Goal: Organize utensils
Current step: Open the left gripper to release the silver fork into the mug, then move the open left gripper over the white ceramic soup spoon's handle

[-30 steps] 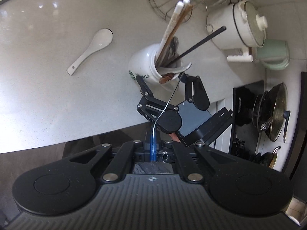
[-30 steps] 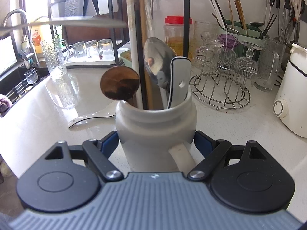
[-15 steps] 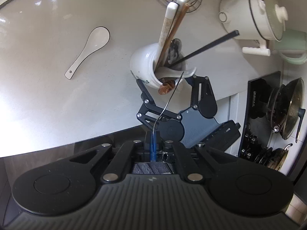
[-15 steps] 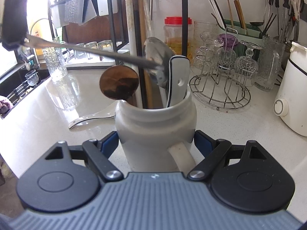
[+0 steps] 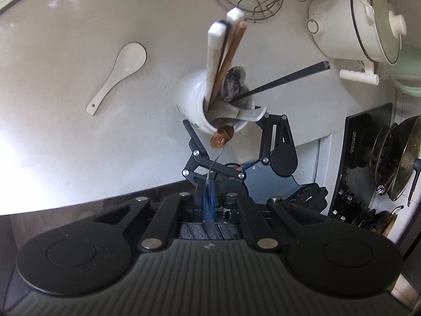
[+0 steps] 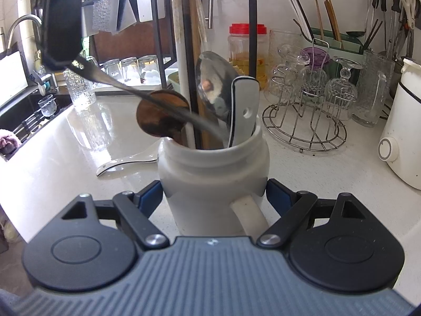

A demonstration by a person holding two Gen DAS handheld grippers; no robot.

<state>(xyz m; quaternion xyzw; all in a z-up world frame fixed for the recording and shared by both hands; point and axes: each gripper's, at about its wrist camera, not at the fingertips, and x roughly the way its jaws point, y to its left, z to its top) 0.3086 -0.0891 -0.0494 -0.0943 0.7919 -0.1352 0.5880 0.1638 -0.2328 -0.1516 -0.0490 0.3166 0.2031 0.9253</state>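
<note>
The white utensil mug (image 6: 213, 181) is placed on the pale counter (image 6: 65, 158), near its front edge, and it is gripped low on its body between the blue pads of the right gripper (image 6: 213, 197), one finger on each side, with the mug handle turned toward the camera. Inside the mug several utensils are held: white and brown chopsticks (image 5: 223, 52), a single black chopstick (image 5: 289, 81) leaning away from the others, a steel spoon (image 6: 215, 84) with its bowl up, a brown wooden spoon (image 6: 161, 118) and a white ceramic spoon (image 6: 243, 110) with a dark rim.

A thin metal utensil (image 5: 214, 163) is pinched by its handle between the closed fingers of the left gripper (image 5: 209, 200), which is seen above the mug. In the right wrist view, its far end is seen at the mouth of the mug, beside the white ceramic spoon; whether it is a spoon or a fork cannot be told.

Left of the mug, a second white ceramic spoon (image 5: 118, 76) is lying flat on the counter. Behind the mug a wire glass rack (image 6: 305, 121) is placed, and to its right a white pot (image 5: 355, 23).
</note>
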